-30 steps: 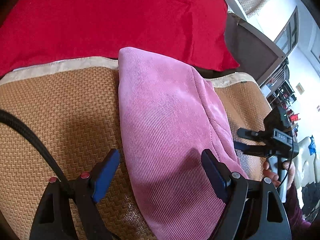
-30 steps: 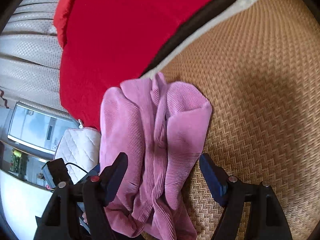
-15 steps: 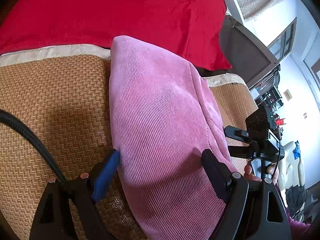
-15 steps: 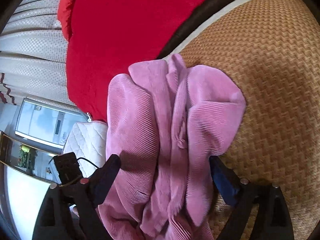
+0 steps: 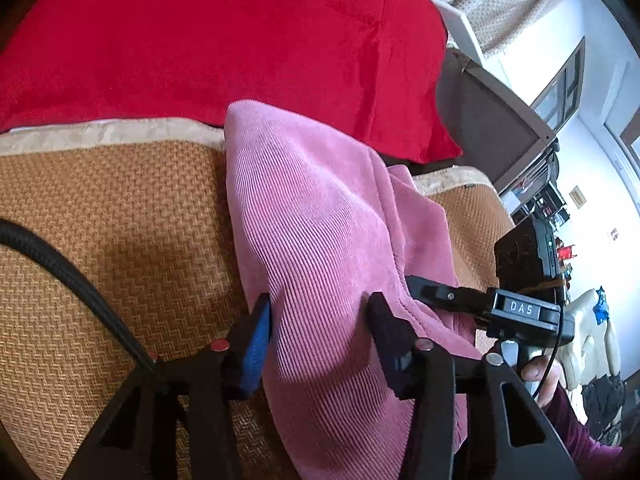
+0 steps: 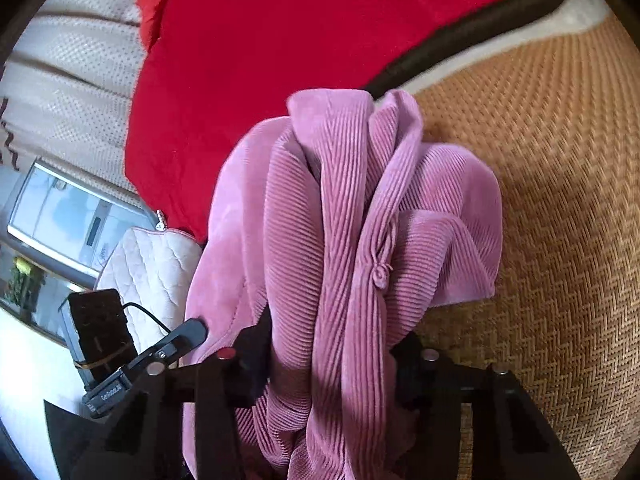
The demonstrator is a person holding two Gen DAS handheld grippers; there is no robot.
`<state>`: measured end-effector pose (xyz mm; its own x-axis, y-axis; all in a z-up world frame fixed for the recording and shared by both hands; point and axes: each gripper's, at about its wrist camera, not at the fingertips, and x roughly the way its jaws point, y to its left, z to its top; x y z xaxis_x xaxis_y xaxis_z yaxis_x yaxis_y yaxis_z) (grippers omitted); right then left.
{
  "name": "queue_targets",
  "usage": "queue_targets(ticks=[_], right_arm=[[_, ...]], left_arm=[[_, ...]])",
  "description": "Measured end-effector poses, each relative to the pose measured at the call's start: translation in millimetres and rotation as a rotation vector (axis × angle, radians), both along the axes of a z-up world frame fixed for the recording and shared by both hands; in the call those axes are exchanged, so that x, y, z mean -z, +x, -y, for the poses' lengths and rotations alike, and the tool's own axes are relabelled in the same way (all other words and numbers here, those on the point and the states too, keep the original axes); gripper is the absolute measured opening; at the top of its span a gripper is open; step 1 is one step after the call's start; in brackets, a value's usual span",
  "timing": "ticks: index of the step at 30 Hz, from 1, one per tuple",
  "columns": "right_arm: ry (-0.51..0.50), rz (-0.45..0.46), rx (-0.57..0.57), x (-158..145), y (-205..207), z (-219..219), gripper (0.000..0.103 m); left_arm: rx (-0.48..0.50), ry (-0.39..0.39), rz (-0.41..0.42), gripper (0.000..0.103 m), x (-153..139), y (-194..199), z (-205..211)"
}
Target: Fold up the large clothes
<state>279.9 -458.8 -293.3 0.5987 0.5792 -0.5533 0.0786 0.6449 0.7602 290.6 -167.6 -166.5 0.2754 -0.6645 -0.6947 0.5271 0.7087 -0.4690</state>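
Note:
A pink corduroy garment (image 5: 320, 220) lies folded in a thick bundle on a woven straw mat (image 5: 100, 220). In the left wrist view my left gripper (image 5: 320, 320) straddles the near end of the bundle. Its jaws are closing, and both pads dent the cloth. In the right wrist view the garment (image 6: 348, 220) shows its bunched, layered side with a small cloth knot. My right gripper (image 6: 332, 348) is closing on those folds, which fill the gap between its fingers. The right tool's black body (image 5: 516, 308) shows beside the garment's right edge.
A large red cushion (image 5: 240, 40) lies behind the mat. A black cable (image 5: 60, 264) crosses the mat at left. A white quilted bag (image 6: 152, 264) sits beside the cushion. A person's hand (image 5: 536, 372) grips the right tool. Bare mat (image 6: 560, 200) stretches to the right.
Both pairs of jaws have narrowed from wide open onto the pink garment. The right gripper has moved in on the bundle, which now fills more of its view.

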Motion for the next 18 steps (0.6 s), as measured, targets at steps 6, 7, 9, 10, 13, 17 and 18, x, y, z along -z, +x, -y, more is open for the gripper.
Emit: queue_targets(ticks=[6, 7, 9, 10, 13, 17, 18], right_arm=[[-0.026, 0.079, -0.006, -23, 0, -21, 0.044], [-0.033, 0.094, -0.01, -27, 1, -25, 0.044], [-0.045, 0.13, -0.022, -36, 0, -35, 0.044], [-0.055, 0.153, -0.031, -41, 0, -42, 0.044], [-0.078, 0.21, -0.05, -55, -2, -56, 0.043], [-0.107, 0.277, -0.074, -75, -8, -70, 0.043], [-0.11, 0.286, -0.077, -77, -10, -71, 0.043]], left_arm=[[-0.029, -0.016, 0.071, 0.044, -22, -6, -13], [-0.035, -0.02, 0.087, 0.044, -27, -8, -18], [-0.05, -0.03, 0.116, 0.044, -38, -11, -29], [-0.056, -0.035, 0.126, 0.044, -41, -12, -34], [-0.08, -0.044, 0.157, 0.044, -53, -17, -50], [-0.108, -0.045, 0.185, 0.044, -65, -23, -59], [-0.112, -0.043, 0.195, 0.044, -68, -25, -64]])
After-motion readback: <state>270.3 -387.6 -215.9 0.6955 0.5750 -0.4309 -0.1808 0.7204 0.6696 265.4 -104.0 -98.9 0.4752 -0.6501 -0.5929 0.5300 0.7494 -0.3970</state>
